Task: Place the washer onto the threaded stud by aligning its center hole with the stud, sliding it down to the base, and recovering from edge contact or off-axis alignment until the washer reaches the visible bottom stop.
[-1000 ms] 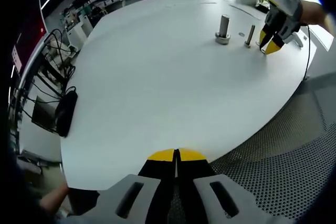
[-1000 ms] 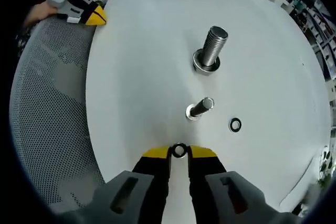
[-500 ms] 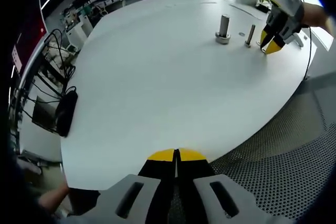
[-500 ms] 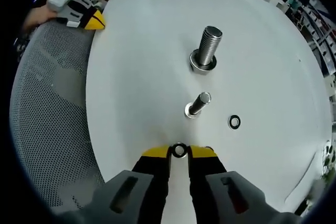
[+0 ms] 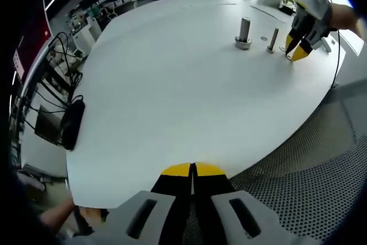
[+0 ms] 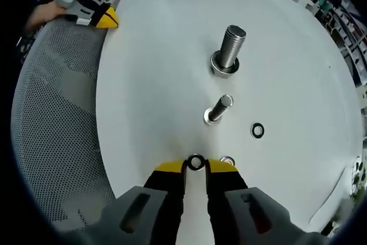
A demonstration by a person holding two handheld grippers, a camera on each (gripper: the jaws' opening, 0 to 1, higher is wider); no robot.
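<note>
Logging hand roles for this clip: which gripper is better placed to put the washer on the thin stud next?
The right gripper. Its jaws already pinch a washer, with the thin stud just ahead. The left gripper is shut on nothing at the table's far edge.

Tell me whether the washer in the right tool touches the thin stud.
Apart. In the right gripper view, the washer sits pinched at the right tool tips, with bare white table between it and the thin stud.

Bright, even light — sharp centre, edges warped
</note>
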